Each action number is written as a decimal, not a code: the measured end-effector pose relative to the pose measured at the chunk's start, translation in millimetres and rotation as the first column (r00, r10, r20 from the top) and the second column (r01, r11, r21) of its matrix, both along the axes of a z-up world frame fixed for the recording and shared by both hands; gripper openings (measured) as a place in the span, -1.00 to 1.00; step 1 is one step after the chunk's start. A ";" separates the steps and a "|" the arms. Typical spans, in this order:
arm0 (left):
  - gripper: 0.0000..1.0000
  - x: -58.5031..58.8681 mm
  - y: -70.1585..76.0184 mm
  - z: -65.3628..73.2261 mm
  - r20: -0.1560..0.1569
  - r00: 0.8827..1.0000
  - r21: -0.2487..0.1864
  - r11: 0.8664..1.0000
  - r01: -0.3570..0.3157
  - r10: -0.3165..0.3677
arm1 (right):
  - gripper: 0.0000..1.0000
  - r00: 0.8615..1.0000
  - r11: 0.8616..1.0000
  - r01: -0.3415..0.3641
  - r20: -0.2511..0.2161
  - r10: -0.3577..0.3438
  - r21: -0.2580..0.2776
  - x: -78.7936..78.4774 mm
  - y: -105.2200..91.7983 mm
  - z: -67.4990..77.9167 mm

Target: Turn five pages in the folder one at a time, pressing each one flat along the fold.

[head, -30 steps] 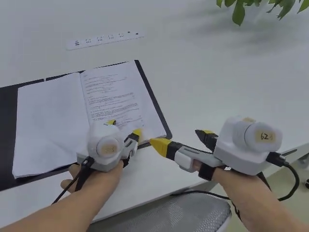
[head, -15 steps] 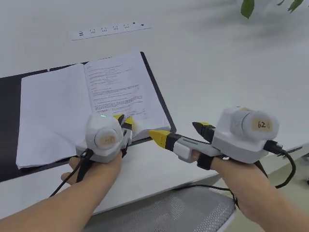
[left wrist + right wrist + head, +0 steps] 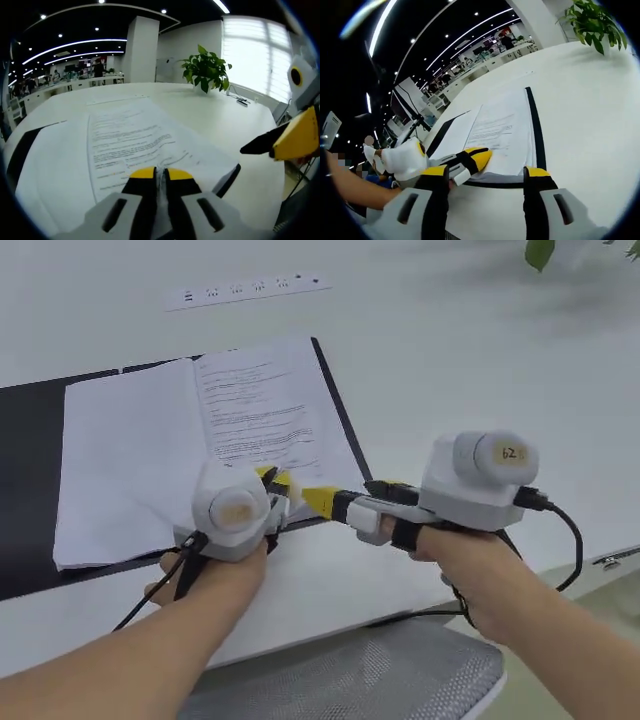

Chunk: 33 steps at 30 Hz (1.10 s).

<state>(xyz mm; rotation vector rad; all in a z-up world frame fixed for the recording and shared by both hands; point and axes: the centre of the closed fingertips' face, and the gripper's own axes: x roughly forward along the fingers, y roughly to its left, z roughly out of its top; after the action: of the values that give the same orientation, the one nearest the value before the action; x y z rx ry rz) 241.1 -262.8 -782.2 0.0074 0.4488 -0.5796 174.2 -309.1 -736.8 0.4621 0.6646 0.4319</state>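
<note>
The black folder [image 3: 341, 422] lies open on the white table, with a printed page [image 3: 262, 410] on the right and a blank page [image 3: 130, 460] on the left. My left gripper [image 3: 276, 481] sits at the near edge of the printed page [image 3: 130, 140]. Its yellow-tipped jaws [image 3: 161, 174] are pressed together, and a thin pale strip of the page edge shows between them. My right gripper [image 3: 352, 494] hovers open just right of the left one, near the folder's lower right corner [image 3: 534, 150]. Nothing sits between its fingers [image 3: 486, 173].
A white power strip [image 3: 250, 288] lies at the back of the table. A potted plant [image 3: 206, 70] stands far right. A grey chair seat [image 3: 380, 672] shows below the table's front edge. The table right of the folder is bare.
My left gripper's jaws have come together at the page's near edge. The right gripper has moved left, close beside the left one, still open. The head camera has shifted.
</note>
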 end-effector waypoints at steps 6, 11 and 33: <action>-0.88 -0.4 -0.1 0.0 0.002 1.000 -0.001 1.000 0.002 -0.002 | 0.13 0.998 0.999 0.033 -0.052 -0.032 0.024 2.3 -0.9 -16.4; -0.88 -0.6 -0.2 0.3 0.004 1.000 -0.002 1.000 0.003 -0.003 | -0.11 0.994 0.993 0.095 -0.067 -0.090 0.069 5.9 -6.8 -19.4; -0.39 -19.4 14.9 15.2 -0.130 0.990 -0.022 0.998 0.053 -0.056 | -1.00 0.981 0.972 0.194 -0.055 -0.188 0.133 12.0 -10.7 5.8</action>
<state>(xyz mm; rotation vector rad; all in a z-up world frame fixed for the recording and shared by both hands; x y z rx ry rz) 221.7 -247.9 -767.0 -0.0366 0.5722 -0.6406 186.2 -319.8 -731.1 0.6619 0.6260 0.2873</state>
